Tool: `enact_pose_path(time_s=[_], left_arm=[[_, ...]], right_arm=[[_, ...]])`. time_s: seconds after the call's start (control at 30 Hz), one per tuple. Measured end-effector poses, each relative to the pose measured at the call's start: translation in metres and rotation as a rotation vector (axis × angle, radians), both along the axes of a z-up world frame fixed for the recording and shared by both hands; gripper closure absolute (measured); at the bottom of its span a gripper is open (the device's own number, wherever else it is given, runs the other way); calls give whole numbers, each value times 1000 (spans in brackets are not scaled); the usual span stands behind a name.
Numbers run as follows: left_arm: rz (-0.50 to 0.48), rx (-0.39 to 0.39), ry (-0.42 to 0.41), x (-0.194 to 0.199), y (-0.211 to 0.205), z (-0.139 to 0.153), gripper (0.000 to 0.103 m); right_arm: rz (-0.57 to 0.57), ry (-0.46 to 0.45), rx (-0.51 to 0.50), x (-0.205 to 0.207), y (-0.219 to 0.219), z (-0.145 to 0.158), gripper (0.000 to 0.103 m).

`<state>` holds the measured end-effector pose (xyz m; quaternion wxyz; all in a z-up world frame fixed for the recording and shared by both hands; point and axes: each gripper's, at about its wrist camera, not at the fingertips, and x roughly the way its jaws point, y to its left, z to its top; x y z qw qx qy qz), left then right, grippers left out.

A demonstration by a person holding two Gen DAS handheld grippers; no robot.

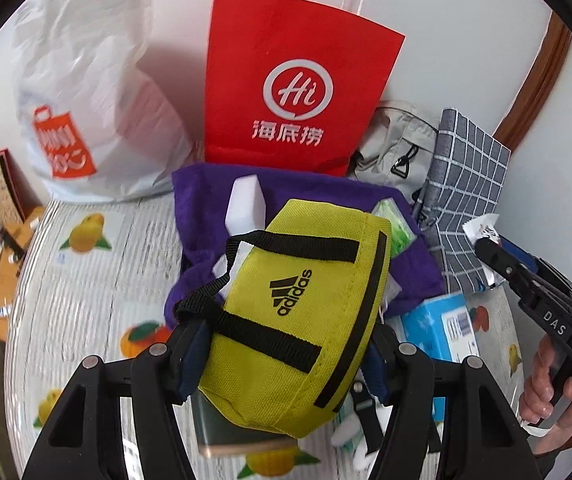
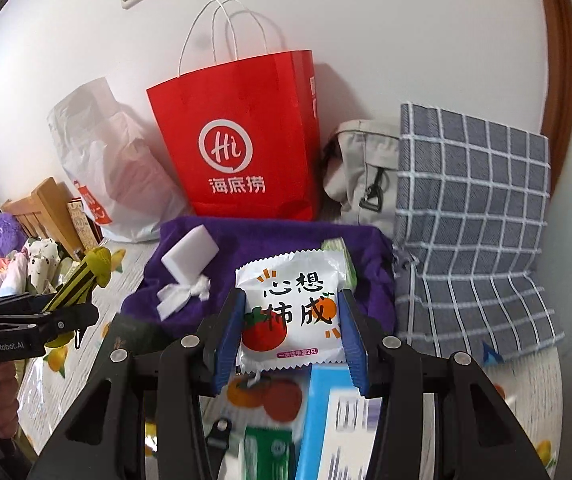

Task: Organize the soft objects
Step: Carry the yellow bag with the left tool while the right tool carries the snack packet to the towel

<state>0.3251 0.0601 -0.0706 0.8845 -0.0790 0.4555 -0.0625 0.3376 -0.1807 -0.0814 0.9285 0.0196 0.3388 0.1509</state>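
Note:
My left gripper (image 1: 286, 356) is shut on a yellow Adidas pouch (image 1: 298, 312) with black straps and holds it above the table; it also shows in the right wrist view (image 2: 82, 276). My right gripper (image 2: 292, 332) is shut on a white sachet (image 2: 292, 316) printed with tomatoes and persimmons, above a purple cloth (image 2: 270, 240). On the cloth lie a white sponge block (image 2: 190, 256), a torn white wrapper (image 2: 182, 296) and a green packet (image 2: 336, 246). The right gripper shows at the right of the left wrist view (image 1: 486, 236), with the sachet's edge in it.
A red paper bag (image 2: 242, 140), a white plastic bag (image 2: 106, 168), a beige pouch (image 2: 362, 168) and a grey checked cloth (image 2: 470, 216) stand along the wall. A blue box (image 2: 334, 420) and green packets (image 2: 266, 452) lie near me on the fruit-print tablecloth (image 1: 86, 280).

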Motion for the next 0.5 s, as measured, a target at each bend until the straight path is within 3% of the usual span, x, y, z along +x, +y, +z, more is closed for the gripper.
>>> enact_pose_path(time_s=[0.23, 0.37, 0.5], left_arm=[[-13, 56, -21, 43, -11, 8, 41], [-28, 93, 6, 65, -20, -8, 41], [-37, 78, 50, 84, -22, -31, 41]], right_arm=[[16, -1, 18, 35, 4, -1, 57], [30, 27, 15, 53, 7, -13, 57], [65, 77, -3, 67, 12, -37, 56]])
